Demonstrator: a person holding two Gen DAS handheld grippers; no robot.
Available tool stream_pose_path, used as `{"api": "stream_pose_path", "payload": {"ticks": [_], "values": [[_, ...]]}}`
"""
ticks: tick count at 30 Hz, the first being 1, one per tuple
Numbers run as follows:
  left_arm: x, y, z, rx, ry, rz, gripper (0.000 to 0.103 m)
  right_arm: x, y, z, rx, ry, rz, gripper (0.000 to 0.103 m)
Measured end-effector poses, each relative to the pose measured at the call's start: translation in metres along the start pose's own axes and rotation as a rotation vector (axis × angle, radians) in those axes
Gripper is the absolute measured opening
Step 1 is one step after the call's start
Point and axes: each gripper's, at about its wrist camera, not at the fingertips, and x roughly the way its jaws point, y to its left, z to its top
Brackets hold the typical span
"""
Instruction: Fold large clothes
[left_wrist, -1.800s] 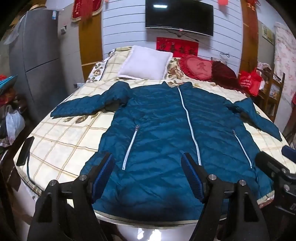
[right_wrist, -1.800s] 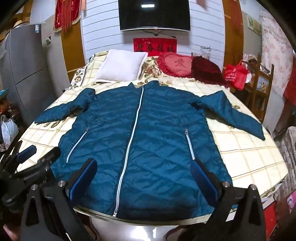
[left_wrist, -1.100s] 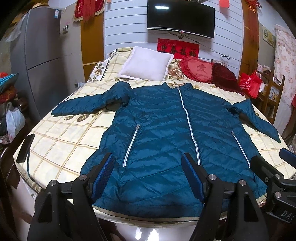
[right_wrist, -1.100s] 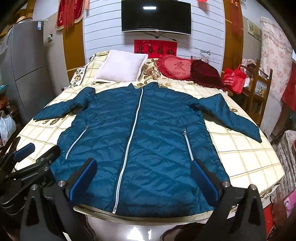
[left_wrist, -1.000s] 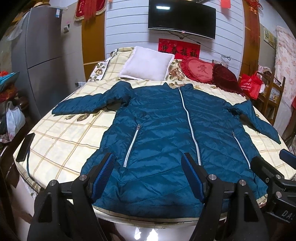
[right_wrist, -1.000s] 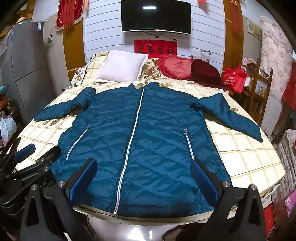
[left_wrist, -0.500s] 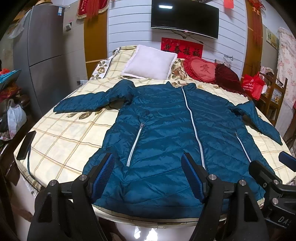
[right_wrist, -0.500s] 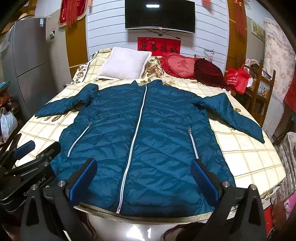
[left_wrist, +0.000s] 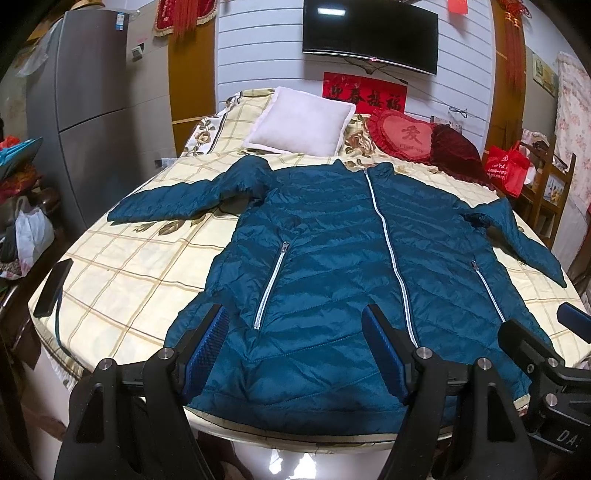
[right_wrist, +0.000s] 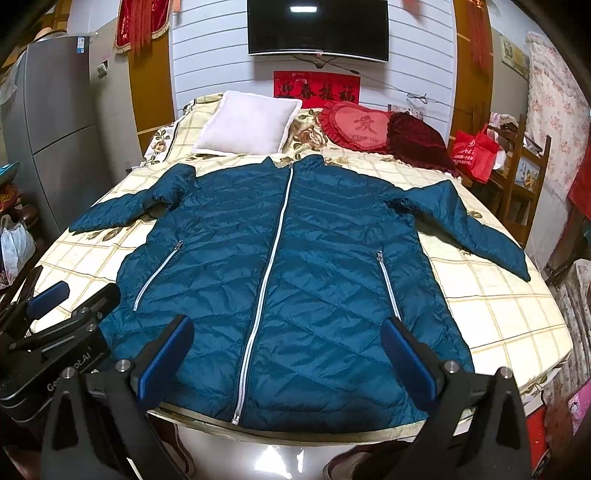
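Bed (left_wrist: 122, 258): covered in a cream checked spread. Teal quilted jacket (right_wrist: 295, 258): lies flat, front up and zipped, across the middle of the bed, sleeves spread to both sides, collar toward the white pillow (right_wrist: 247, 123) at the bed's head, hem at the bed's near edge. Left gripper (left_wrist: 295, 343): fingers wide apart, empty, over the hem. Right gripper (right_wrist: 288, 354): likewise spread, holding nothing, over the hem.
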Motion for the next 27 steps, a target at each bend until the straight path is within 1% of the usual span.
{"api": "stream_pose_path", "payload": {"ticks": [18, 27], "values": [[0.0019, -0.0006, -0.0001, 0.004, 0.005, 0.0, 0.063, 0.0055, -0.0019, -0.0015, -0.018, -0.013, -0.01, 0.102], [0.0025, -0.0011, -0.0005, 0.001, 0.005, 0.002, 0.063, 0.0102, -0.0005, 0.0003, -0.019, -0.006, -0.009, 0.102]]}}
